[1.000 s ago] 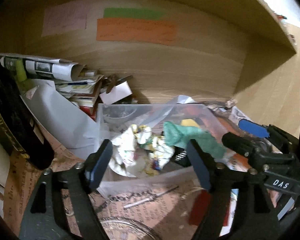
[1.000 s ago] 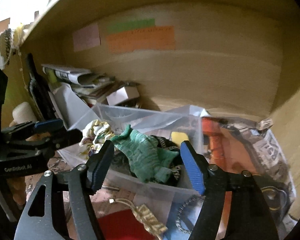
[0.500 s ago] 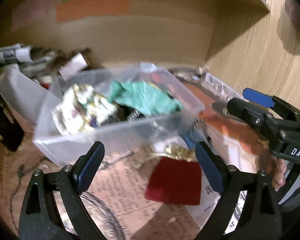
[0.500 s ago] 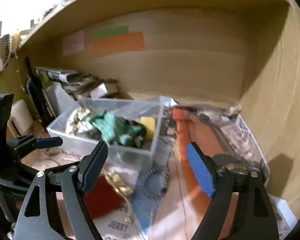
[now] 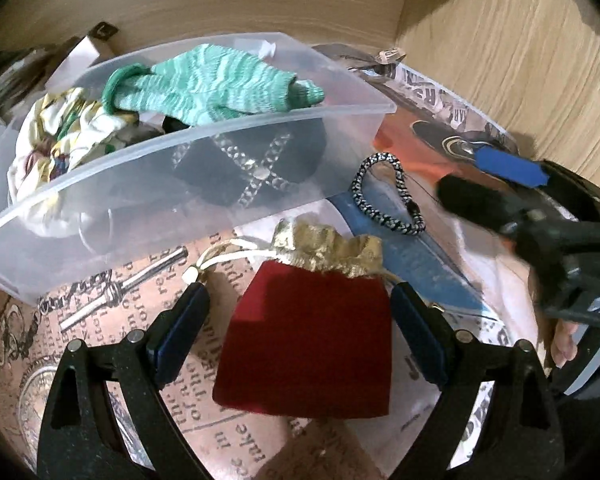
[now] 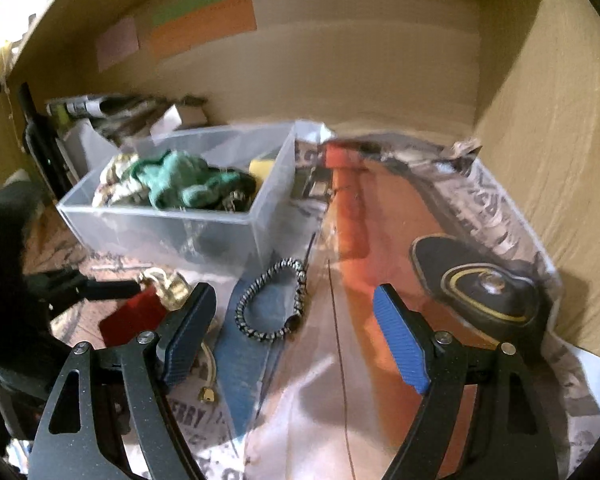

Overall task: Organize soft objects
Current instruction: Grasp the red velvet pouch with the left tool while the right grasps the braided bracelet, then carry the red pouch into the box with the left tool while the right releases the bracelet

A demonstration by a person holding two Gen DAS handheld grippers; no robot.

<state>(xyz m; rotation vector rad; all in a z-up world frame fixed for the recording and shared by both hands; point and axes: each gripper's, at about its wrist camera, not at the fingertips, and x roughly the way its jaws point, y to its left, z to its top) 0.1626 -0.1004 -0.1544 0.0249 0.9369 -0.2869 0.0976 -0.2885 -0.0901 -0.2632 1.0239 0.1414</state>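
Behind the clear plastic bin point(image 5: 188, 184), the stacked papers point(image 6: 112, 110) smear into blur, unreadable. A black item with chain straps point(image 5: 252, 160) shows only dimly through the bin's wall. Right of the bin, the right gripper point(image 5: 512, 200) is motion-blurred, its body cut off at the frame edge.

bins: 1 clear plastic bin point(image 5: 228, 152), upper left | pouches: 1 red pouch point(image 5: 312, 344), lower centre | bracelets: 1 braided bracelet point(image 5: 388, 196), centre right | gloves: 1 green knit glove point(image 5: 212, 80) in bin | patterned cloths: 1 crumpled cloth point(image 5: 60, 136) in bin | wall notes: 3 paper notes point(image 6: 204, 24), upper left
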